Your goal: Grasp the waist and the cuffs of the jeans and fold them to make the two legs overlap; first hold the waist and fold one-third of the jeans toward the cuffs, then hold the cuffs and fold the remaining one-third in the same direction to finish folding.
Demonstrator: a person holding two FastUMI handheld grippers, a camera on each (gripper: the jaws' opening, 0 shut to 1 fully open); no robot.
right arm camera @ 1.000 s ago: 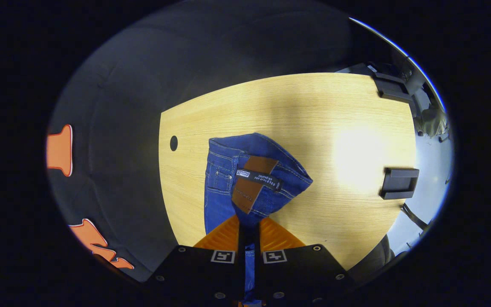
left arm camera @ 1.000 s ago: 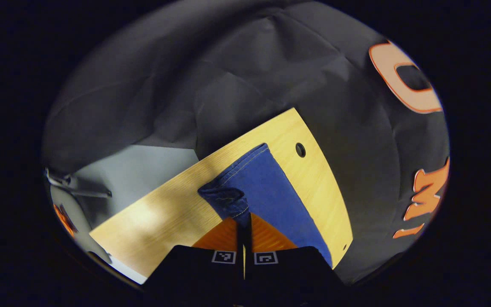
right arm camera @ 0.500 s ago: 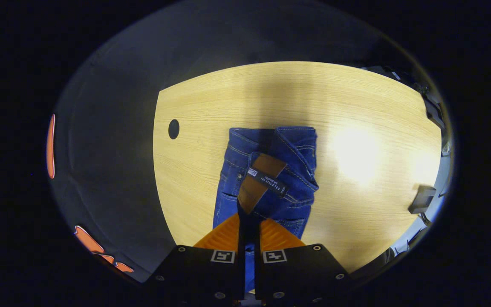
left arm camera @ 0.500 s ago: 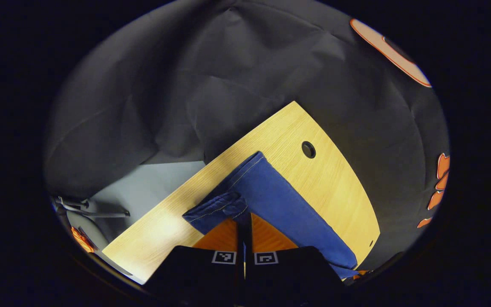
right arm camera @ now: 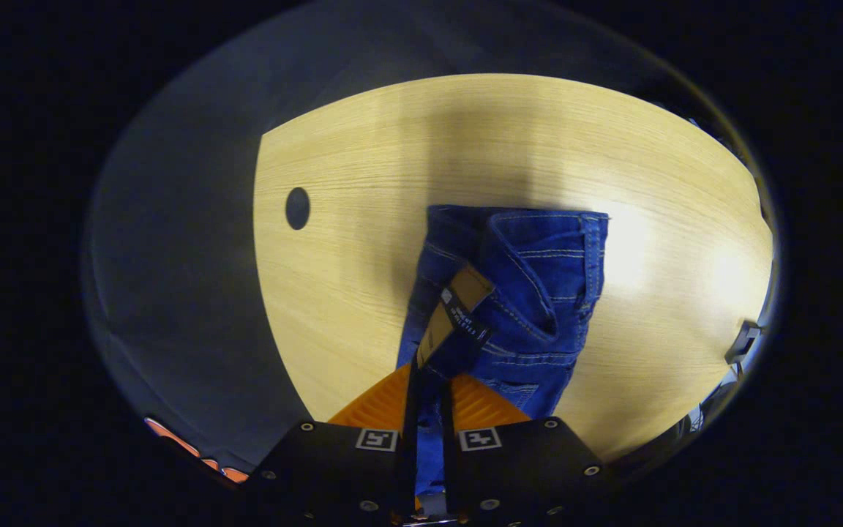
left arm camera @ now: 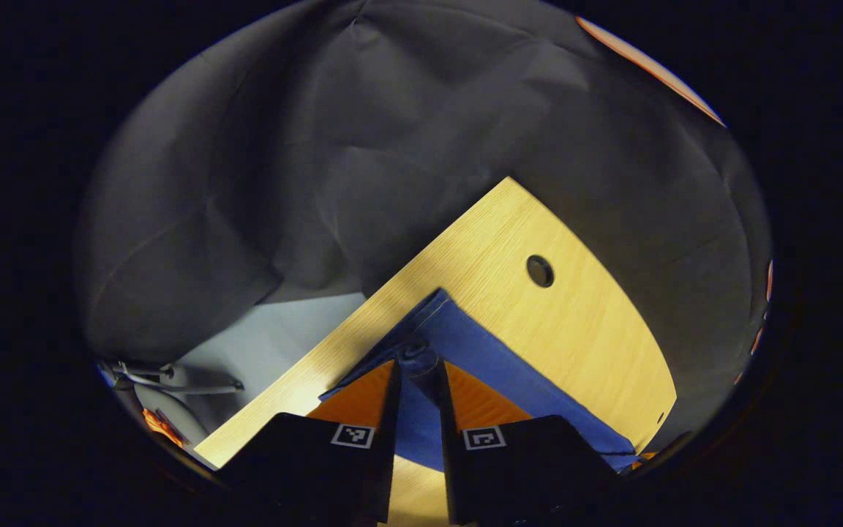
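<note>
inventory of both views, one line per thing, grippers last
jeans: 1, blue, on the table, leg folded over
patch: 1, brown, at the waist
table: 1, light wood, under the jeans
hole: 1, dark, near table's edge
floor: grey, beyond the table
left gripper: 1, orange fingers, slightly parted over the cuff end
right gripper: 1, orange fingers, pinching the waist
</note>
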